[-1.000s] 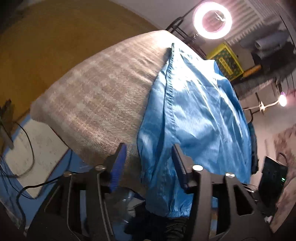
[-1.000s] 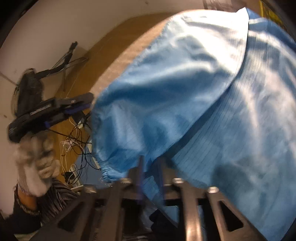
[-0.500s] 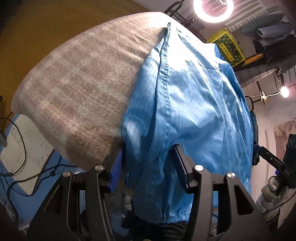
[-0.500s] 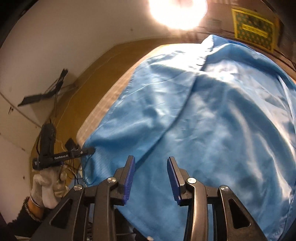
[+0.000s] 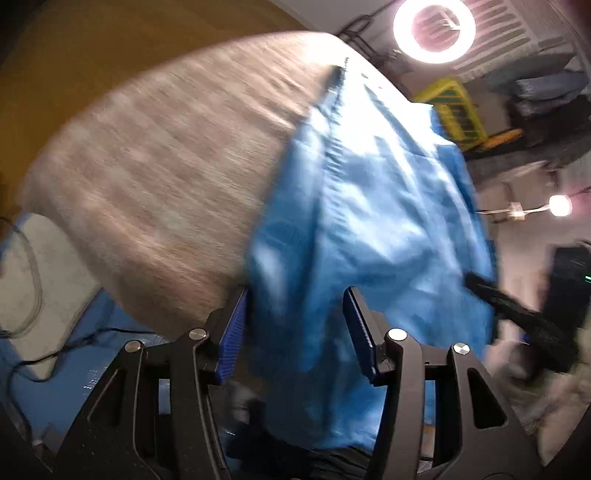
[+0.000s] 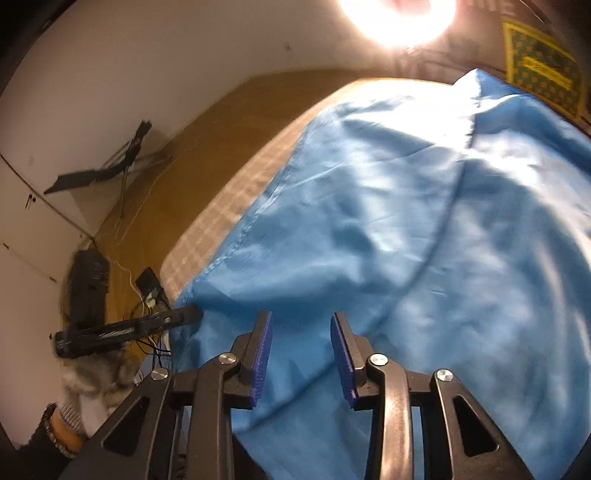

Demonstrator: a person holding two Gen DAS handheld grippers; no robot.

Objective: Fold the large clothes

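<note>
A large light-blue garment [image 5: 369, 206] lies spread over a grey-beige padded table [image 5: 166, 166], its near end hanging over the table's edge. My left gripper [image 5: 295, 332] is open, its blue pads on either side of the hanging hem. In the right wrist view the garment [image 6: 406, 229] fills the middle and right. My right gripper [image 6: 301, 350] is open just above the cloth near its front edge. The left gripper [image 6: 125, 328] also shows there, at the garment's left corner. The right gripper [image 5: 517, 317] shows in the left wrist view at the garment's right edge, blurred.
A ring light [image 5: 434, 29] and a yellow crate [image 5: 458, 110] stand beyond the table's far end. Cables and a white board [image 5: 33, 291] lie on the blue floor at left. A black box [image 5: 569, 284] stands at right. A brown floor and white wall [image 6: 110, 92] lie left.
My right gripper has let go of the garment, opened and drawn back above the cloth. My left gripper has shifted along the hanging hem and stays open.
</note>
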